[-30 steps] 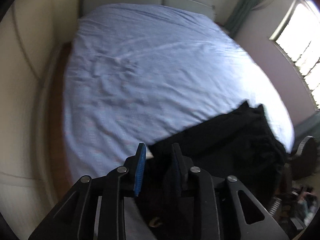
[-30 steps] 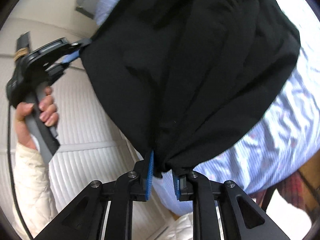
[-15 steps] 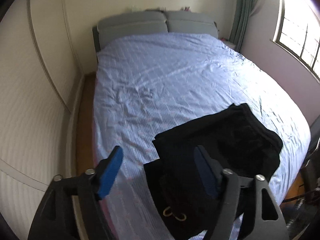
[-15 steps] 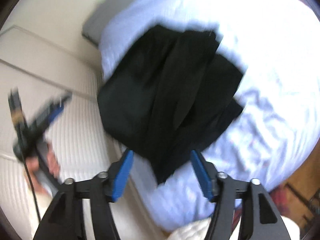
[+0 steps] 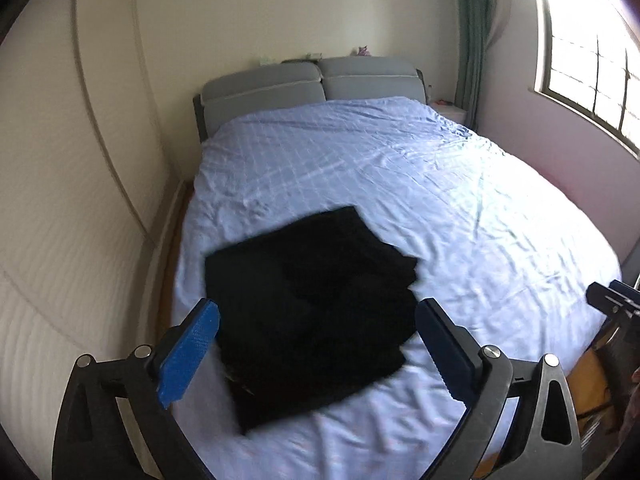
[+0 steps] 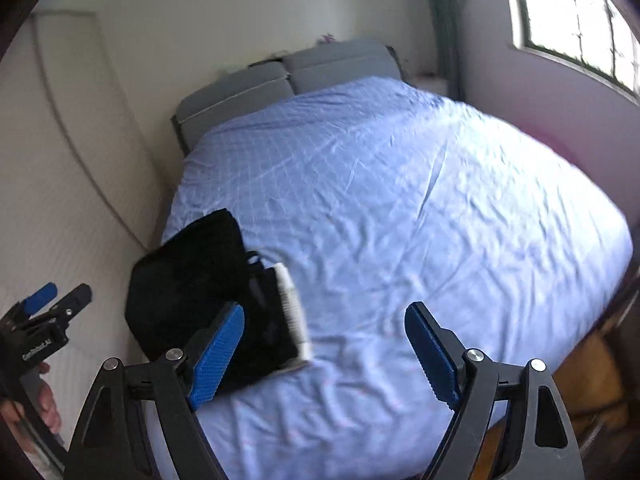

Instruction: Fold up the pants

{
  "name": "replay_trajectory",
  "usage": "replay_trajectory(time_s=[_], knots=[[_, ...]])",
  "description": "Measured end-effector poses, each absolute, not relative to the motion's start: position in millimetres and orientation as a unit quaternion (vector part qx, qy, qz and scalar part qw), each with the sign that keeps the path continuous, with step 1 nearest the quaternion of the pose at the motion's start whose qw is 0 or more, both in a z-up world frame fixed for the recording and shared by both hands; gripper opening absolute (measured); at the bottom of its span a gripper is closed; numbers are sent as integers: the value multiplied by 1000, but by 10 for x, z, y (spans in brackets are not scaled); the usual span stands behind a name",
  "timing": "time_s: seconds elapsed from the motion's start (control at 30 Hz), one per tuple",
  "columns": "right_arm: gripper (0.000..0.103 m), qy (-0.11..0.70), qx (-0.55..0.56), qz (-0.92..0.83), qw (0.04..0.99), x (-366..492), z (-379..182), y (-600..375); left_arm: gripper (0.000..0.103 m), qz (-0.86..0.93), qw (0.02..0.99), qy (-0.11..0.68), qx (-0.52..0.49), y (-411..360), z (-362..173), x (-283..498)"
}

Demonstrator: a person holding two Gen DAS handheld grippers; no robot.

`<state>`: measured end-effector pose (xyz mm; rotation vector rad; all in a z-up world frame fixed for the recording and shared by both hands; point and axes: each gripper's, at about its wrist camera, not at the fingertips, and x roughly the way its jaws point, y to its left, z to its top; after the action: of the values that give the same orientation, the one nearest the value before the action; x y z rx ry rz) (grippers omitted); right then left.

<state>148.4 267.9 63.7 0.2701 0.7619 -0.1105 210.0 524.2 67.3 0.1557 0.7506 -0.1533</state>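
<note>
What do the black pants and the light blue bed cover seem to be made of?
The folded black pants look like soft, matte knit or fleece: they reflect no light and lie in thick, limp layers, though blur hides the weave. The light blue checked bed cover looks like thin woven cotton with a faint sheen: it shows fine sharp creases and a printed grid.

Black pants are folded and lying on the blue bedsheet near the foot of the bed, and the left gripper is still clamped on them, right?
Not quite. The left gripper is open, nothing between its pads, as the left wrist view shows. The black pants do lie folded on the blue bedsheet near the foot.
</note>
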Motion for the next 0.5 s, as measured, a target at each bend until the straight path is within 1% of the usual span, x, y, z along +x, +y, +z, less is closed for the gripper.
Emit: replay_trajectory(time_s=[0.07,0.17,0.27,0.5], knots=[[84,363,102,-34,925,1421,746,2422,100,-83,924,369,62,4908,648,1931],[84,358,73,-23,930,1342,756,2093,100,-88,922,370,68,4411,636,1763],[84,359,75,-18,930,1285,788,1787,100,-99,922,366,83,3978,663,1671],[84,351,83,-36,932,1199,788,1296,101,-109,923,358,95,3380,679,1719]])
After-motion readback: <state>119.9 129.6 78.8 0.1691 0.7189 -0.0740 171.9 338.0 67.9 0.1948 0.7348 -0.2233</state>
